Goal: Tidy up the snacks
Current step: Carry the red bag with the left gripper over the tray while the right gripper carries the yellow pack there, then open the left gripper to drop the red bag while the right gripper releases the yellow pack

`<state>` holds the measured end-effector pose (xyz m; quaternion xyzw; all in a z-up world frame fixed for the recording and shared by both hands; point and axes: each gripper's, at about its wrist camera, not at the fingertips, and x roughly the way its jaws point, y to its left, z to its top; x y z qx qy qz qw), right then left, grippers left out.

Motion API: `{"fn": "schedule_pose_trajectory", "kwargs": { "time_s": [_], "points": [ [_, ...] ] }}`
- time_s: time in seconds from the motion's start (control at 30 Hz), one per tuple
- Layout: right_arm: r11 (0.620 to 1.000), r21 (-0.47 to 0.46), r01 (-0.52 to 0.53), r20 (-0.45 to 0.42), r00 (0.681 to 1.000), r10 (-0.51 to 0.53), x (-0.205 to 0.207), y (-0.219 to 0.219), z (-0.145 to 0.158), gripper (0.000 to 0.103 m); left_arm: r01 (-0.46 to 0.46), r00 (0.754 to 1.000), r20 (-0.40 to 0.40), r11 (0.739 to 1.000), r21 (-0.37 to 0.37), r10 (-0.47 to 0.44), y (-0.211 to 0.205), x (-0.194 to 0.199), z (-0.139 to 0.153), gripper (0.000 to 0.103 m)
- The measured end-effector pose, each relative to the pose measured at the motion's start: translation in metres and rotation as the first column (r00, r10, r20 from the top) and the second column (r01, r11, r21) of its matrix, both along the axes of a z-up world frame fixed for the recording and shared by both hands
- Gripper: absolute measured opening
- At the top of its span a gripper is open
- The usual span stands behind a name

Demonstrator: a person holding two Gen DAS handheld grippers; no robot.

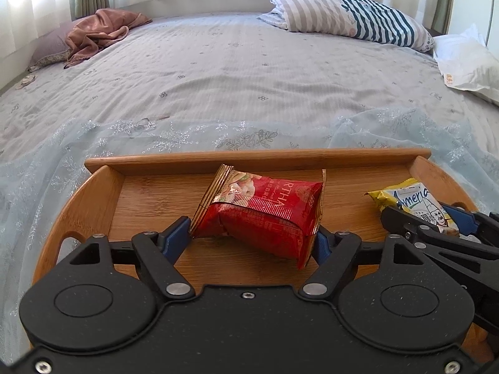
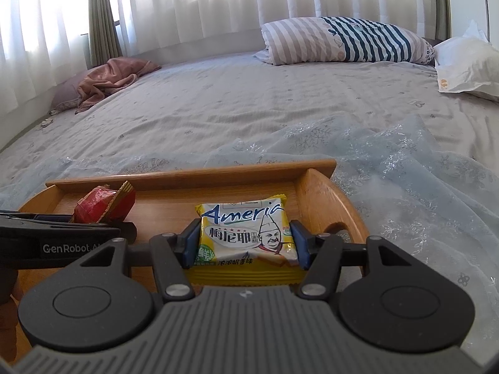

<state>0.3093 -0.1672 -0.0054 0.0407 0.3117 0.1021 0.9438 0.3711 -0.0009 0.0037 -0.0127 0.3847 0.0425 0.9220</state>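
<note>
Tray (image 1: 255, 159) holds both snacks: my left gripper (image 1: 254, 240) loosely straddles the red packet (image 1: 262, 215), its long axis crosswise, while my right gripper (image 2: 246, 244) clamps the yellow Ameria packet (image 2: 246, 233).

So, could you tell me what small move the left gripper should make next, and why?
Probably draw the left gripper straight back, clear of the red snack packet. The packet seems to rest on the wooden tray, the jaws flank it with a slight gap on the left, and the yellow Ameria packet sits clamped in the right gripper.
</note>
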Motion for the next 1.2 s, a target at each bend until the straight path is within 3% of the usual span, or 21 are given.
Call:
{"fn": "schedule_pose_trajectory", "kwargs": {
  "time_s": [0.23, 0.53, 0.63, 0.93, 1.0, 1.2],
  "points": [
    [1.000, 0.001, -0.011, -0.006, 1.000, 0.011, 0.001, 0.000, -0.001, 0.062, 0.006, 1.000, 0.000, 1.000, 0.011, -0.006, -0.002, 0.002, -0.001, 0.077],
    [1.000, 0.006, -0.011, -0.005, 1.000, 0.011, 0.001, 0.001, -0.002, 0.063, -0.006, 1.000, -0.005, 1.000, 0.022, 0.007, -0.002, 0.005, -0.002, 0.087],
    [1.000, 0.009, -0.014, -0.003, 1.000, 0.014, 0.000, 0.001, -0.002, 0.071, -0.018, 1.000, -0.013, 1.000, 0.023, 0.019, 0.002, 0.006, -0.002, 0.092],
    [0.998, 0.037, -0.045, 0.014, 0.999, 0.044, -0.003, -0.001, -0.001, 0.080, -0.025, 0.999, -0.028, 0.999, 0.035, 0.026, 0.012, -0.001, 0.000, 0.100],
    [0.999, 0.034, -0.030, 0.027, 0.999, 0.029, -0.005, -0.002, 0.001, 0.094, -0.031, 0.999, -0.027, 0.998, 0.055, 0.033, 0.011, -0.004, 0.001, 0.100],
    [0.997, 0.077, 0.017, 0.063, 0.998, -0.022, -0.012, -0.013, 0.012, 0.102, -0.012, 1.000, -0.012, 0.999, 0.053, 0.013, 0.011, -0.024, 0.014, 0.102]
  ]
}}
